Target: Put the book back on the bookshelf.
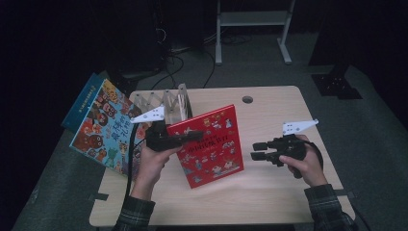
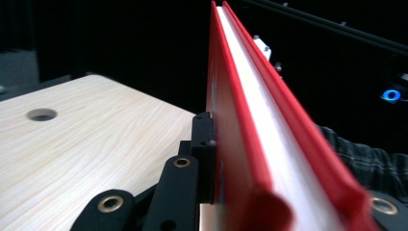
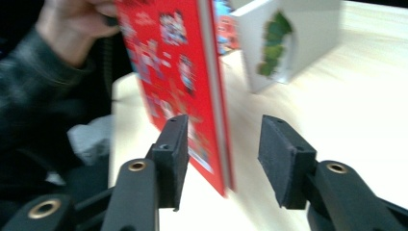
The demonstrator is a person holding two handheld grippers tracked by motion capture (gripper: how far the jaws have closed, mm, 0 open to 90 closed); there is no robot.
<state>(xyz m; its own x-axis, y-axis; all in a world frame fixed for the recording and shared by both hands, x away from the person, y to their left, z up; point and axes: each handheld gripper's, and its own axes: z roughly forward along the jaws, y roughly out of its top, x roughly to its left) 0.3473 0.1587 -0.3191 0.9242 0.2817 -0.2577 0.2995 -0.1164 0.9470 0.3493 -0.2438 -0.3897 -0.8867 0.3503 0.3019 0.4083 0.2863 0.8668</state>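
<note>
1. Above the pale wooden table [image 1: 269, 187], the high view shows the thin red picture book with cartoon figures on its cover [image 1: 211, 147] held up on edge near the centre, its long axis running from 11 to 5 o'clock. The left gripper [image 1: 185, 136] is clamped on the book's upper edge. The right gripper [image 1: 257, 150] sits at 3 o'clock from the book, well apart, jaws pointing toward it. A slatted wooden book rack [image 1: 166, 103] stands at 11 o'clock.
2. In the left gripper view, the book's white page block runs straight away from the camera; one black pad [image 2: 204, 144] presses flat on the red cover.
3. In the right gripper view, the jaws stand apart, gripping nothing. The book's near edge lies dead ahead, at 12 o'clock, in line with the gap, so the right hand looks best placed to close in next.
</note>
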